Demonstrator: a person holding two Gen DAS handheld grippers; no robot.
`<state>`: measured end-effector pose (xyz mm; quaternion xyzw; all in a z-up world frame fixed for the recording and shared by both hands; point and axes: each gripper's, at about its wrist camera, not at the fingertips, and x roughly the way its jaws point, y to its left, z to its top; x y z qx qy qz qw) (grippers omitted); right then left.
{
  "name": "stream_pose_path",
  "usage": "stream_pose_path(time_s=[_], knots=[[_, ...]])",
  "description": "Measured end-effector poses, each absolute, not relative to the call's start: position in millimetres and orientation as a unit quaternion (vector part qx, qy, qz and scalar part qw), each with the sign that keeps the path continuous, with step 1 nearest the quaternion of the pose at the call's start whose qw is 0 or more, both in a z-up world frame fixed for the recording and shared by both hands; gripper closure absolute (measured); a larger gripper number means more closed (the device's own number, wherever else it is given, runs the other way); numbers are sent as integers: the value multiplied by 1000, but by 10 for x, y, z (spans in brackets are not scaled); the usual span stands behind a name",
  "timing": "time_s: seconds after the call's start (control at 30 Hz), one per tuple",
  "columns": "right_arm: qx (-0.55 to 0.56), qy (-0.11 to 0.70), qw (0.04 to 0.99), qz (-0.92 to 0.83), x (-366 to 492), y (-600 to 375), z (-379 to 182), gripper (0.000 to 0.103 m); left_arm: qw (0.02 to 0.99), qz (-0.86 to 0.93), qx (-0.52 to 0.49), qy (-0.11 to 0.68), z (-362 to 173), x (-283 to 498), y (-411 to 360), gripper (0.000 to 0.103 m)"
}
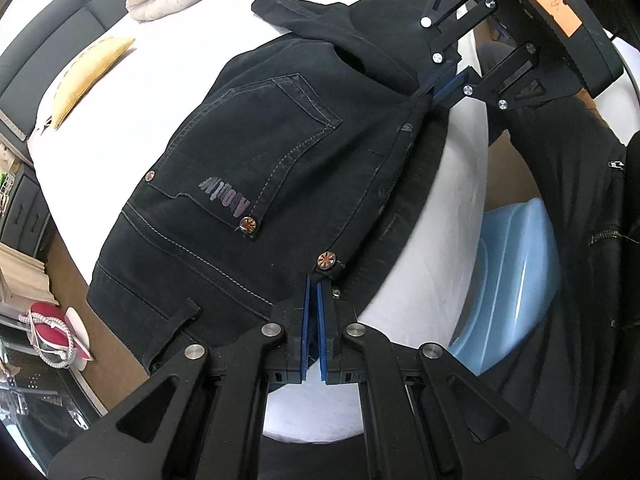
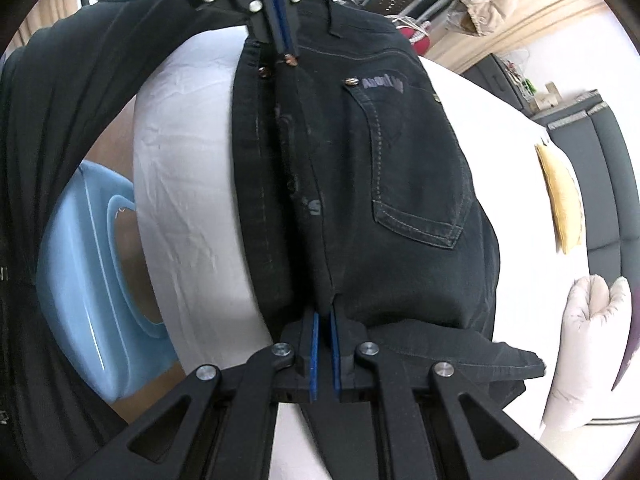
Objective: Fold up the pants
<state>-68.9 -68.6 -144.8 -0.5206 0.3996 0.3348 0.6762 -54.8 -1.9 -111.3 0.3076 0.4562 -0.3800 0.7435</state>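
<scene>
My left gripper (image 1: 313,280) pinched the waistband corner of the black pants (image 1: 256,152) on the white bed (image 1: 160,92); my right gripper (image 2: 323,312) clamped the same fold's far end. One lengthwise fold looked done, cross folds remained, I judged

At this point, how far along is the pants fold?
Early. The pants already look doubled lengthwise, back pocket up, on the white bed. In hand: the left gripper pinches the waistband and the right gripper the seat fold. The crosswise folds remain.
</scene>
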Motion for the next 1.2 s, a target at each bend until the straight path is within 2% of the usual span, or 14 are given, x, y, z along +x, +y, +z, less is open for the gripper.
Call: stream_pose_path(time_s=[0.47,1.2], knots=[[-548,392,672,307,-911,-535,-1736,95,747,-382,291,460,-1138,-500,140,99],[-585,371,669,271,-1115,-387,-1819,95,745,-363,279,485,-1150,-507,228,97]])
